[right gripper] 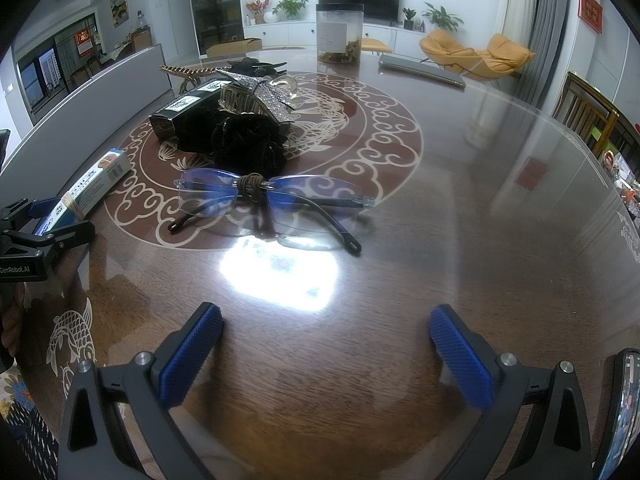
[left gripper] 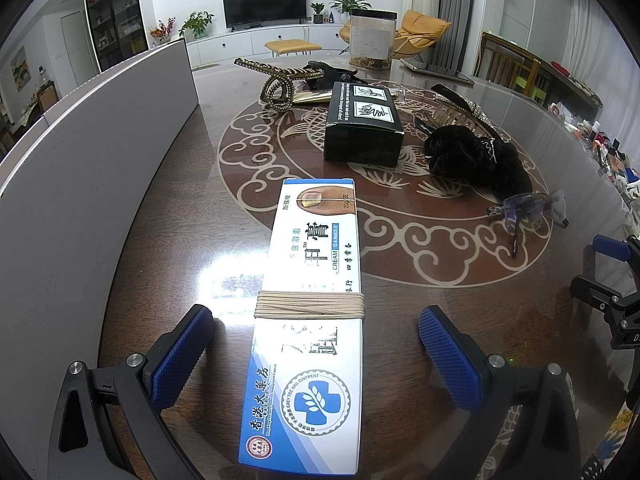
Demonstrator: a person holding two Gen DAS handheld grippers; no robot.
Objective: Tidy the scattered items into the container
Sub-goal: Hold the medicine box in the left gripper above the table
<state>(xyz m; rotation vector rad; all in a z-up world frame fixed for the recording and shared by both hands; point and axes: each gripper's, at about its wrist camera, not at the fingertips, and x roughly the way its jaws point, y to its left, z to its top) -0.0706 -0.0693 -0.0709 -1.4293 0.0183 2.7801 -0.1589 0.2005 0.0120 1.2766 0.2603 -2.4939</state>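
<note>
Blue-padded fingers of the left gripper point(left gripper: 316, 354) stand spread wide on either side of a long white-and-blue ointment box point(left gripper: 310, 320), which lies flat on the glossy brown desk point(left gripper: 460, 320) between them; neither pad touches the carton, and a beige elastic band point(left gripper: 310, 305) is wound around its middle. Just to the left of the box rises the pale grey wall of the container point(left gripper: 92, 184), its inside hidden from this view. Farther along the desk sit a black carton point(left gripper: 364, 128), a black scrunchie point(left gripper: 476, 160) to its right, and a gold beaded hair clip point(left gripper: 276, 84) near the container's far end, with a clear lidded jar point(left gripper: 372, 40) behind them. Seen from the right wrist, the right gripper point(right gripper: 326, 354) is likewise spread wide above bare desk, holding nothing. Ahead of it lies a pair of rimless blue-tinted glasses point(right gripper: 272, 204) with arms folded and a brown hair tie point(right gripper: 252, 186) looped at the bridge. Beyond the glasses, the scrunchie touches a rhinestone claw clip point(right gripper: 260, 96). At the left edge of that view, the other gripper flanks the near end of the ointment box, well apart from the glasses.
</note>
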